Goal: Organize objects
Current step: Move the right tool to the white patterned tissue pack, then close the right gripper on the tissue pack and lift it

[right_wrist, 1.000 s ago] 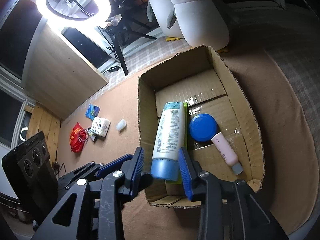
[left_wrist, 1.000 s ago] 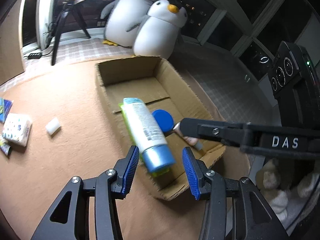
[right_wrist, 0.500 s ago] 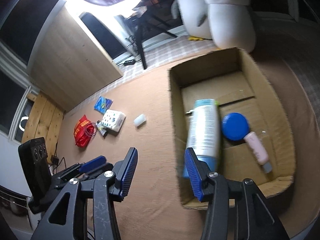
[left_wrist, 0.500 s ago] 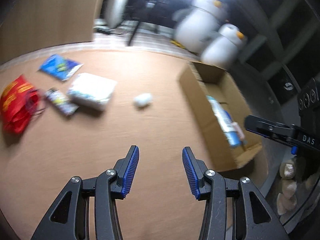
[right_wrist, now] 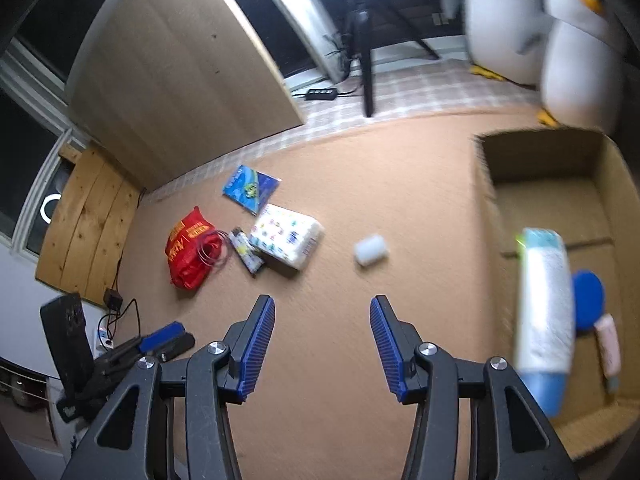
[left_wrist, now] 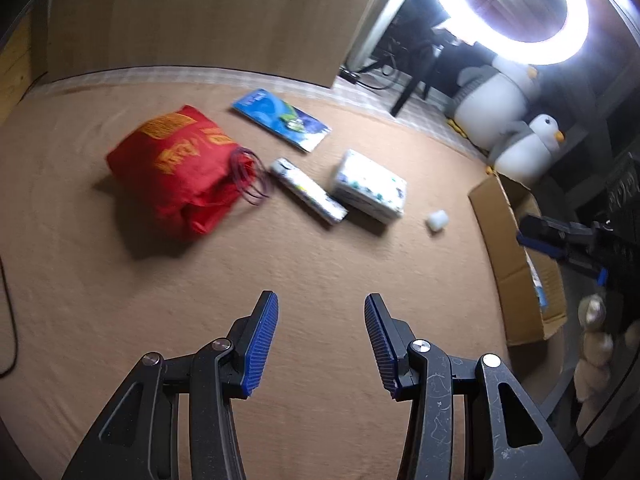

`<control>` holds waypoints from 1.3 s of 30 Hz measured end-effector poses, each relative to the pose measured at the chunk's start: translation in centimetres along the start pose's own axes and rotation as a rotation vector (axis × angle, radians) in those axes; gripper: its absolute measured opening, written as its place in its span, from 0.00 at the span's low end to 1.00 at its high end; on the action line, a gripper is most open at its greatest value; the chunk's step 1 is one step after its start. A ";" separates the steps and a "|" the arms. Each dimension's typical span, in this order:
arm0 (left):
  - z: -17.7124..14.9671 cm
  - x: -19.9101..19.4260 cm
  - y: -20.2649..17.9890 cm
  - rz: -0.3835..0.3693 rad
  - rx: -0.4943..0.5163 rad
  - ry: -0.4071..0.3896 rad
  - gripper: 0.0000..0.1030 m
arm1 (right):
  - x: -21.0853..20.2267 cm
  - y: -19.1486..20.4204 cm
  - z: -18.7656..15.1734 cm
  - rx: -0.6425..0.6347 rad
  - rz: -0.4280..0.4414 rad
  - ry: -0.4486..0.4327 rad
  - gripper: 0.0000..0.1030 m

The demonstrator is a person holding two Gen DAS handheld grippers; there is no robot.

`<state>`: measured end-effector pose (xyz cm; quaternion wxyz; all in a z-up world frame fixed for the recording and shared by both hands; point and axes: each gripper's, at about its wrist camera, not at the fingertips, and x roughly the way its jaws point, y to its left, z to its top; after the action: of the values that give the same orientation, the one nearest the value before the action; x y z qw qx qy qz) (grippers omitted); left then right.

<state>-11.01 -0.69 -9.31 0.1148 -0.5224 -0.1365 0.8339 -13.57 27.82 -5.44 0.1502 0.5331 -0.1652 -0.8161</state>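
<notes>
**Left wrist: loose items wait on the mat, both tongs empty**

Left wrist view: the left gripper hangs spread over bare mat, nothing between its pads. Ahead lie a red bag, a blue booklet, a slim packet, a tissue pack and a small white cap. The bag looks soft and floppy; I would pinch a bunched fold. The tissue pack should squash, so grip across its short side.

Right wrist view: the right gripper has just been opening and is now spread, holding nothing. The box to its right holds a tube, a blue lid and a pink bottle. The cap is nearest, light, likely to roll; take it across its round sides.
</notes>
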 end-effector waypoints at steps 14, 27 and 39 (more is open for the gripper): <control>-0.6 -1.9 3.5 -0.002 -0.050 -0.018 0.47 | 12.1 6.3 7.6 -0.089 -0.103 0.104 0.45; -1.2 -1.7 5.5 -0.005 -0.083 -0.012 0.47 | 16.6 5.7 8.4 -0.062 -0.152 0.194 0.44; -1.9 -0.6 2.7 -0.036 -0.032 0.015 0.47 | 14.0 3.3 3.7 0.025 -0.070 0.237 0.39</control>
<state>-9.18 -3.24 -10.58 0.1225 -0.5278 -0.1583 0.8255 -22.20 19.37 -14.13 0.1334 0.6331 -0.1377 -0.7499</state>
